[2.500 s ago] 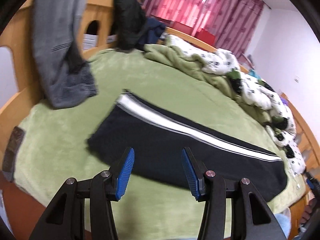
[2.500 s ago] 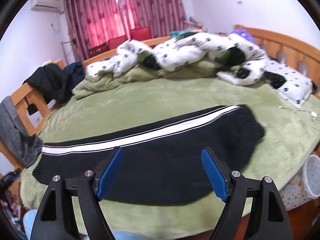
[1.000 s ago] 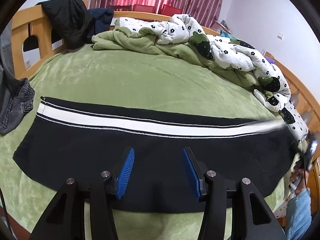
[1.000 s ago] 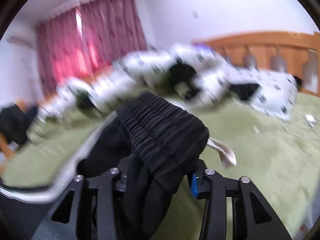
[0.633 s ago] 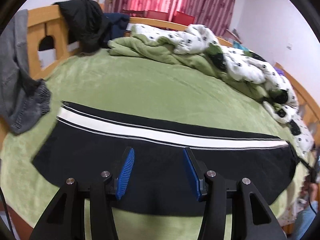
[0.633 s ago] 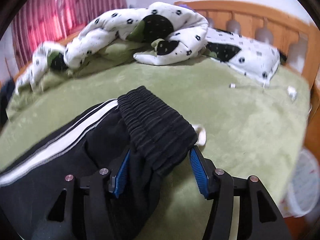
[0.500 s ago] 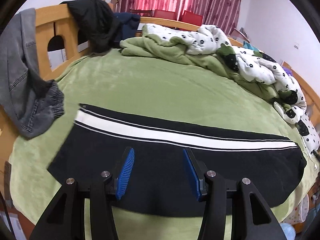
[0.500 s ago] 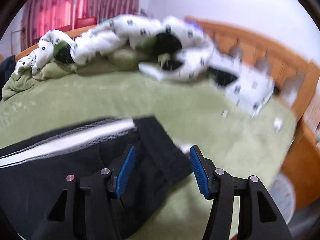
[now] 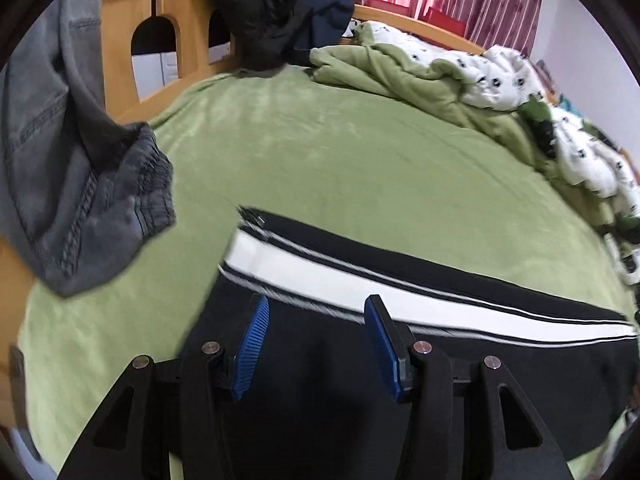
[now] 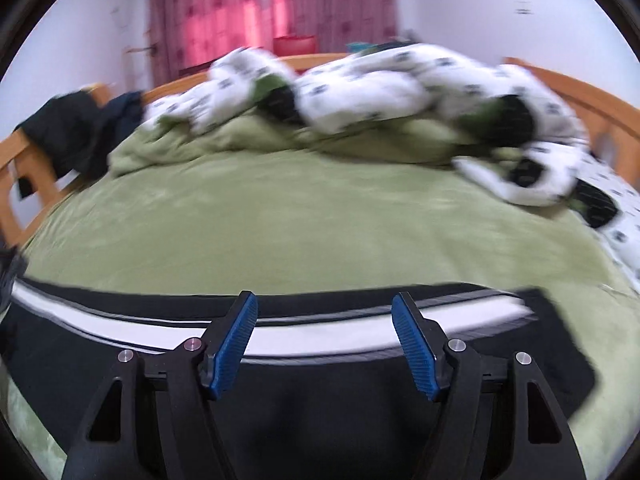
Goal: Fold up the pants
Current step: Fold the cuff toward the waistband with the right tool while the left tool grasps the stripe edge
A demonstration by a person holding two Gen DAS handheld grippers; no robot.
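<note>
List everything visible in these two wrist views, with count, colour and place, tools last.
pants: one, black with a white side stripe, laid flat lengthwise along the near edge of the bed.
bed cover: one, green, under the pants.
quilt: one, white with dark spots and green lining, bunched along the far side.
grey garment: one, hung over the footboard at left.
dark clothes: a pile, black and navy, draped on the footboard; count unclear.
footboard: one, light wood, left end.
curtains: red, far wall.
left tool: blue pads, open, empty, above the pants near the cuff end.
right tool: blue pads, jaws opening, nothing between them, above the pants.
</note>
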